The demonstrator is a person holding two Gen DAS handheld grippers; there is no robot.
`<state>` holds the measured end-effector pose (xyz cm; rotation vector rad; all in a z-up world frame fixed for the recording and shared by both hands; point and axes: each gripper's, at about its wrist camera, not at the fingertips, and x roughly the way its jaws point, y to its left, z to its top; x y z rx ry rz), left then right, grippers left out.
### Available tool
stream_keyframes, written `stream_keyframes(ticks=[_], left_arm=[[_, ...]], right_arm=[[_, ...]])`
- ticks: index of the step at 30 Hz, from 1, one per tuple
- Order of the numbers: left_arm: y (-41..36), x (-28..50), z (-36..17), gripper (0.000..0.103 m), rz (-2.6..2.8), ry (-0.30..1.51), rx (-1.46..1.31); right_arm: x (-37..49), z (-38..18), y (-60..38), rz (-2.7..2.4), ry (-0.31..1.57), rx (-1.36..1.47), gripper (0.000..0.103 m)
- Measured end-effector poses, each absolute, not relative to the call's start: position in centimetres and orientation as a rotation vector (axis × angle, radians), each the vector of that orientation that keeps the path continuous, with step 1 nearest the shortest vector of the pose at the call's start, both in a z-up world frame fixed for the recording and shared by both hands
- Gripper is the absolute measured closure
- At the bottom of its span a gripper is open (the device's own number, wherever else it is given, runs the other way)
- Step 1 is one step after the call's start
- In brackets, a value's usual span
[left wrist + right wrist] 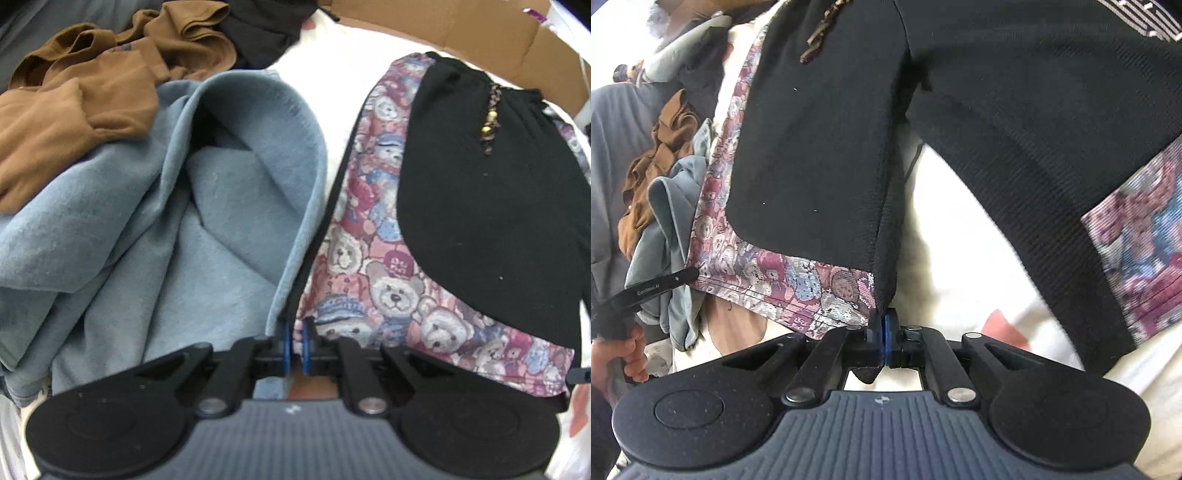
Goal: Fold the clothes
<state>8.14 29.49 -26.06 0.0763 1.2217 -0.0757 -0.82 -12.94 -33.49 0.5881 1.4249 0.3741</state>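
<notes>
1. The black garment (491, 206) with teddy-bear print panels fills the right half of my left wrist view, its long axis running from lower centre up to the upper right.
2. It lies on a white surface (332, 96), blue towel (177, 221) and brown clothes (92, 96) to its left, cardboard (480, 33) behind.
3. My left gripper (295, 347) pinches the printed hem; my right gripper (884, 332), bottom centre, is clamped on the black edge.

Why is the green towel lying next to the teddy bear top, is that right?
Not quite: the towel is blue, not green. The left wrist view shows it lying right beside the teddy bear top, as you said.
</notes>
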Motion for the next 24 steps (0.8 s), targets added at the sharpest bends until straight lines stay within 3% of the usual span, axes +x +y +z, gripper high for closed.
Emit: stream_keyframes(ticks=[4,9,13,18,24], left_arm=[[28.7,8.7,-27.1,0.091,-0.078,1.282,0.133],[29.0,8.9,-25.0,0.084,-0.055,1.276,0.012],[28.3,8.0,-23.1,0.075,-0.048,1.260,0.029],[28.6,6.4,-19.2,0.074,-0.020,1.229,-0.016],[28.0,5.4,-11.4,0.055,0.032,1.114,-0.063]], right_arm=[[-0.5,-33.8,-11.3,0.367,1.462,0.513,0.103],[0.2,-31.9,-12.6,0.385,1.434,0.501,0.097],[0.9,-29.0,-15.3,0.359,1.371,0.515,0.074],[1.7,-24.4,-18.9,0.305,1.269,0.510,0.068],[2.8,-18.1,-23.8,0.278,1.154,0.501,0.060]])
